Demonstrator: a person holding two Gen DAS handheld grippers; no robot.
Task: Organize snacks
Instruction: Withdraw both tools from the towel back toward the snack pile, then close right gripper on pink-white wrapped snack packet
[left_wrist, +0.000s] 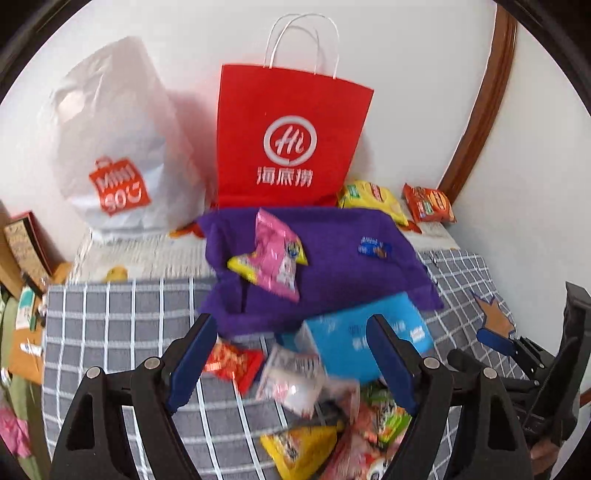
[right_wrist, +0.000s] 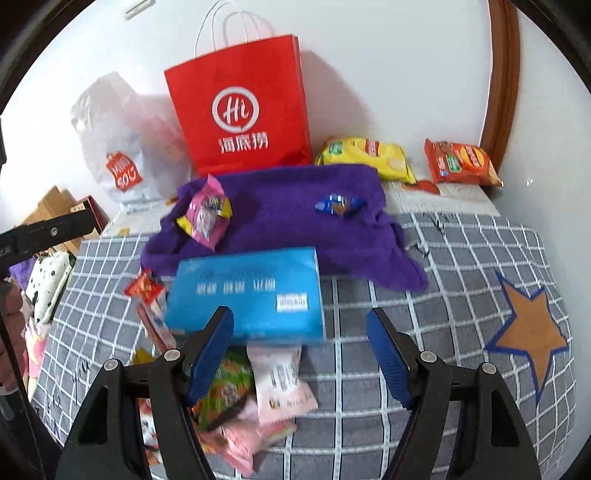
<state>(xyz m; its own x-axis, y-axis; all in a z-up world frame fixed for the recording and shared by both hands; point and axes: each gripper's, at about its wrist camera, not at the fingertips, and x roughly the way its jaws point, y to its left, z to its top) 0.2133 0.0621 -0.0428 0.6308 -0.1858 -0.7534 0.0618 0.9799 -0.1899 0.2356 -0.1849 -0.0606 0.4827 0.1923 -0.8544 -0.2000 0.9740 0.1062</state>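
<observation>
A purple cloth lies on the checked bedspread with a pink snack packet and a small blue candy on it. In front of it rests a blue box, beside a heap of mixed snack packets. My left gripper hangs open over that heap, holding nothing. My right gripper is open and bare too, just short of the blue box's near edge.
A red paper bag and a white plastic bag stand against the wall. A yellow chip bag and an orange packet lie at the back right. Boxes crowd the bed's left side.
</observation>
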